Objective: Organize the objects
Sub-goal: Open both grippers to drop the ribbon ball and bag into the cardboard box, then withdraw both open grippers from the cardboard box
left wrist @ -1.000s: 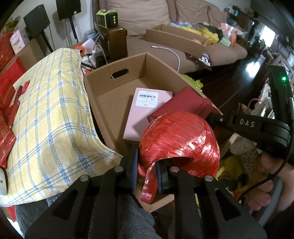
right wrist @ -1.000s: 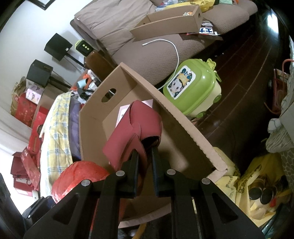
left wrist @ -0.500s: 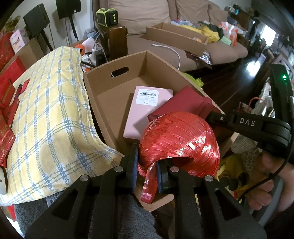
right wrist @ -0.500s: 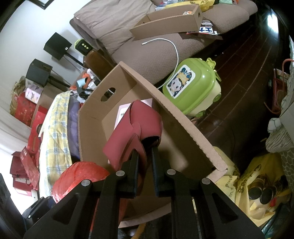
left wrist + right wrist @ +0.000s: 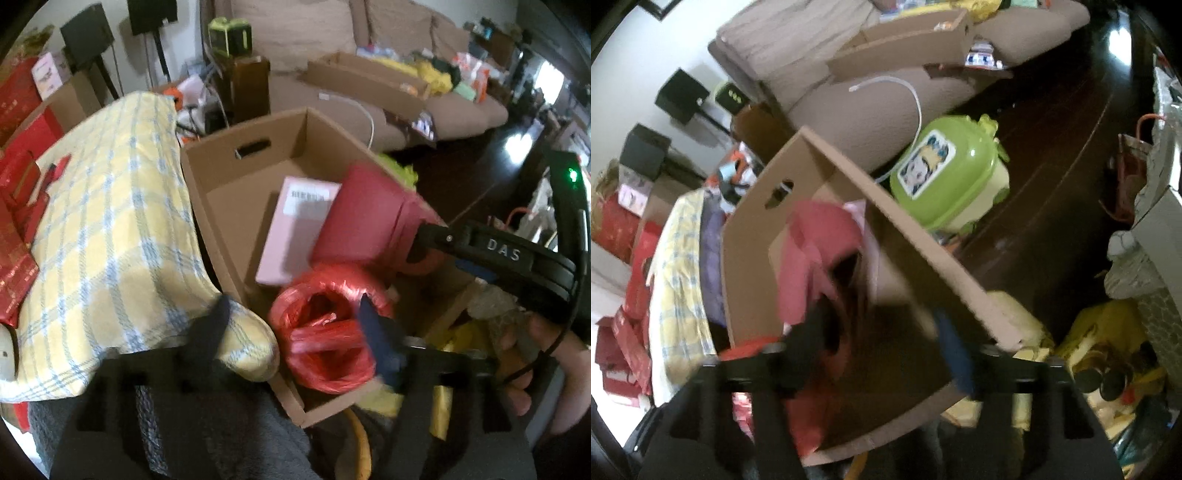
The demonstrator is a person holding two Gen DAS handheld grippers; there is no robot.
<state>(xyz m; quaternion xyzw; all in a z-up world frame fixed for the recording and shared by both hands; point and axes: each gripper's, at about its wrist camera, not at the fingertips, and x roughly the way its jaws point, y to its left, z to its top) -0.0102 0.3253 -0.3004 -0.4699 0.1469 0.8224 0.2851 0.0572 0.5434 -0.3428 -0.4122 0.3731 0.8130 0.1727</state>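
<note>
Left fingers (image 5: 295,325): your jaws are opening, spread wide; the red ribbon ball (image 5: 325,339) sits between them, no longer pinched.
Ribbon ball: in the near corner of the cardboard box (image 5: 229,173), just ahead of your left fingers.
Right fingers (image 5: 871,332): your jaws are opening; the red pouch (image 5: 816,254) lies blurred just beyond them, ungripped.
Pink box (image 5: 291,229): past both, inside the cardboard box.

In the left wrist view a cardboard box (image 5: 221,206) fills the centre, holding a flat packet (image 5: 291,236), a folder (image 5: 369,221) right of it, a twine ball (image 5: 325,343) below; a pillow (image 5: 107,236) lies left; a sofa (image 5: 332,48) spans the top.
</note>
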